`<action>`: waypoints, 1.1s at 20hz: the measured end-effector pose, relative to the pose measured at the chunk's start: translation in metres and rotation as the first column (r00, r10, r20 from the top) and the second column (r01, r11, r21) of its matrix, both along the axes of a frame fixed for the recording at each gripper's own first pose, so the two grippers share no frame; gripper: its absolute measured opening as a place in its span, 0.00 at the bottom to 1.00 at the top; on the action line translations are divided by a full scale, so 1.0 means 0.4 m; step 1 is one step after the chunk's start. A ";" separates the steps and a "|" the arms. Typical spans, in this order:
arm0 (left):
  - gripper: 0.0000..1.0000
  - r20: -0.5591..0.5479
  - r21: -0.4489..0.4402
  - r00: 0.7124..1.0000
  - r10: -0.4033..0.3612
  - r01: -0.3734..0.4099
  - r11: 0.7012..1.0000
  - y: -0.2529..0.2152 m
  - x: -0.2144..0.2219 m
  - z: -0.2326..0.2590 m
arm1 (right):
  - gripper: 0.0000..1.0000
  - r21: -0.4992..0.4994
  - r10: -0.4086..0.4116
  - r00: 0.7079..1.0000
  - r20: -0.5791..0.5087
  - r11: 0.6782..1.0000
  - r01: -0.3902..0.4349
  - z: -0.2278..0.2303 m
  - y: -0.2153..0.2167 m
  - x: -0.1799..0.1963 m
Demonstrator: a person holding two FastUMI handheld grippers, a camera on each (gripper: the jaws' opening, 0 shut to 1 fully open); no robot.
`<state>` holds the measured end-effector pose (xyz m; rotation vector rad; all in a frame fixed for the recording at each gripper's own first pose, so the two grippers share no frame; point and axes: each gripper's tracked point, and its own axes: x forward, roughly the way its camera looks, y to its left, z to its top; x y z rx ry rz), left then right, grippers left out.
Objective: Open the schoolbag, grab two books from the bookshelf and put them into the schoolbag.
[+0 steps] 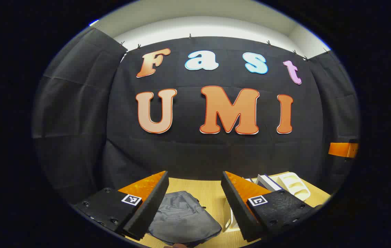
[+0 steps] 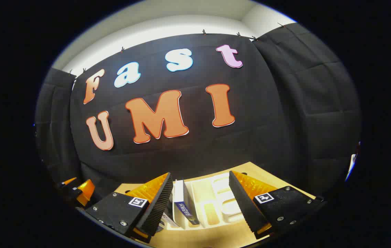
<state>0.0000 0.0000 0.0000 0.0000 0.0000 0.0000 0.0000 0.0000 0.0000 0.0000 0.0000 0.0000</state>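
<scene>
Below my left gripper (image 1: 194, 206), wide open and empty, lies the closed schoolbag (image 1: 181, 218); between the spread fingers of my empty right gripper (image 2: 200, 203) stand the books (image 2: 183, 203). Descending blind risks toppling the bookshelf (image 2: 216, 203).

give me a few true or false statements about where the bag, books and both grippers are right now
1. The grey fabric schoolbag lies on the light wooden table. True.
2. The left gripper is shut on the schoolbag. False: its jaws are spread above the bag and hold nothing.
3. Books, one with a blue-and-white spine, stand in the cream plastic bookshelf. True.
4. The right gripper grips a book. False: it is open, with the shelf seen between its fingers.
5. The bookshelf sits on the floor. False: it rests on the table.
</scene>
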 end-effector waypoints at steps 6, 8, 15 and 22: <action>0.96 -0.002 0.012 1.000 -0.002 0.002 1.000 0.038 0.016 -0.027 | 0.97 -0.109 0.037 0.998 0.056 0.994 -0.031 -0.009 0.003 0.008; 0.96 -0.001 0.004 1.000 0.004 -0.004 1.000 0.050 0.015 -0.028 | 0.97 -0.127 0.031 0.999 0.034 0.992 -0.026 -0.030 -0.002 0.012; 0.96 -0.001 -0.001 0.998 0.055 -0.055 0.998 0.102 0.020 -0.020 | 0.97 -0.119 -0.015 1.000 -0.008 0.993 0.014 -0.051 -0.040 0.020; 0.96 0.036 0.004 0.998 0.043 -0.043 0.999 0.113 0.005 -0.009 | 0.97 -0.186 -0.032 0.999 0.027 0.982 0.037 -0.056 -0.058 0.017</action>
